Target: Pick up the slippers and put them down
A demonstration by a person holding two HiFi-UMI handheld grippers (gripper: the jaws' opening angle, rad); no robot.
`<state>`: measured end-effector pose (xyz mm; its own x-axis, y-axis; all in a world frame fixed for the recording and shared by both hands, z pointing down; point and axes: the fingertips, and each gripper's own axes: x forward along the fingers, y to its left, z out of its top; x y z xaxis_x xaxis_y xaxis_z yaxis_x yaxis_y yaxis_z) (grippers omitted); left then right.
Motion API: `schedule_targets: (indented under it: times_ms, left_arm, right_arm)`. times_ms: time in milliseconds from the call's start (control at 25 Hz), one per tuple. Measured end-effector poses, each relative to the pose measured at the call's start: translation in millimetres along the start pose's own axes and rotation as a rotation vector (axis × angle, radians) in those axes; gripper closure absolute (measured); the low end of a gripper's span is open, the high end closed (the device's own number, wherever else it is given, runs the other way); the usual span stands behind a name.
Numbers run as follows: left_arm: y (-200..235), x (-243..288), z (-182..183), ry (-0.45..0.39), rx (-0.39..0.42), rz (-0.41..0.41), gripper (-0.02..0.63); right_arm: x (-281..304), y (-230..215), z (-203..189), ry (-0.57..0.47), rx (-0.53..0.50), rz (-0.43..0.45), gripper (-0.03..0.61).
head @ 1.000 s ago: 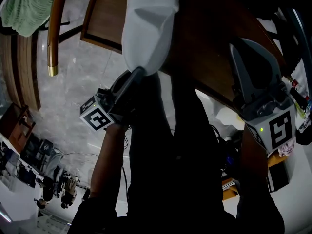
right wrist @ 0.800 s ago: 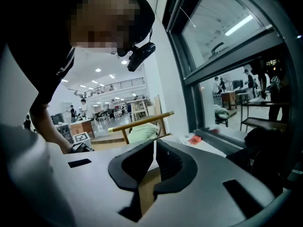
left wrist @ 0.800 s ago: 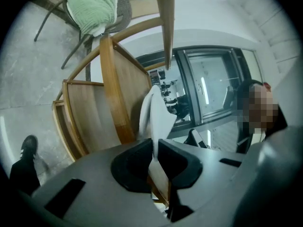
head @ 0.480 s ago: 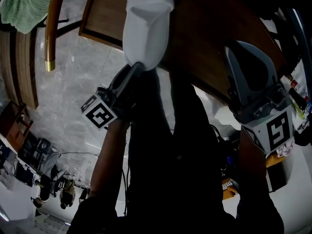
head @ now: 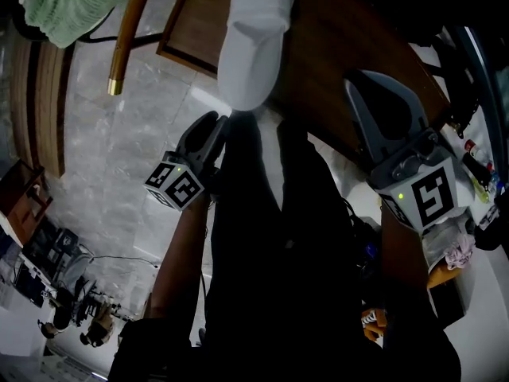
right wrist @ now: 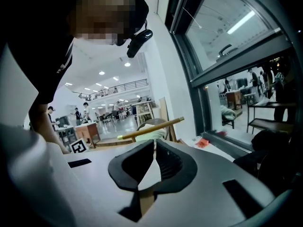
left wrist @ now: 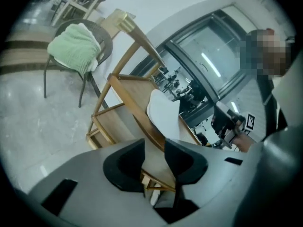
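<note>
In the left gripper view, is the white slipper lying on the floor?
No, the white slipper rests on top of the wooden table, raised above the grey floor.

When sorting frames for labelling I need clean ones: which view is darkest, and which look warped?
Head view: darkest, its middle near black beside the bright white slipper. Left gripper view: fisheye bend, black corners. Right gripper view: same warp, bright background.

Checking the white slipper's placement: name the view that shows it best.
Head view: the white slipper is large and unblocked, lying at the wooden table's edge. Left gripper view shows it smaller, partly hidden; right gripper view shows nothing recognisable of it.
</note>
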<state>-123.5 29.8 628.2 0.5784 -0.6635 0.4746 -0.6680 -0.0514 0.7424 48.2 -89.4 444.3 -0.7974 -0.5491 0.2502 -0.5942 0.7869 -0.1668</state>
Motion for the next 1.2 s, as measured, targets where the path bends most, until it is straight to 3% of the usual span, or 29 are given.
schedule_targets:
  times_ms: [120,320,480,640,760,920,1040,1200]
  left_arm:
    - [-22,-36,9,-0.013,0.085,-0.034,0.586]
    - [-134,-77,82,-0.045,0.331,-0.245,0.601]
    - [-233,-99,172,-0.147,0.562,-0.395,0.601]
    - [-316,-124,231,-0.241,0.697,-0.516,0.601]
    - [-358,-140,252,-0.27,0.834,-0.553,0.601]
    - [-373,-146,249,-0.214,1.035,-0.531,0.601]
    - [-364,-150,245,-0.199,1.063,-0.517,0.601]
    - [-350,-147,249,-0.194,1.006,-0.532,0.601]
  right_arm:
    - [-8,19,35,0.003,-0.012,0.009,0.551]
    - [-24,60,120,-0.05,-0.073,0.074,0.551]
    - [-20,85,194,-0.152,-0.102,0.156,0.551]
    - [-23,127,240,-0.172,-0.178,0.278,0.551]
    - [-24,142,254,-0.175,-0.2,0.306,0.552]
    - [-19,145,257,-0.181,-0.193,0.302,0.552]
    - [-14,148,254,-0.172,-0.191,0.303,0.552]
    - [-6,148,255,-0.173,-0.201,0.305,0.552]
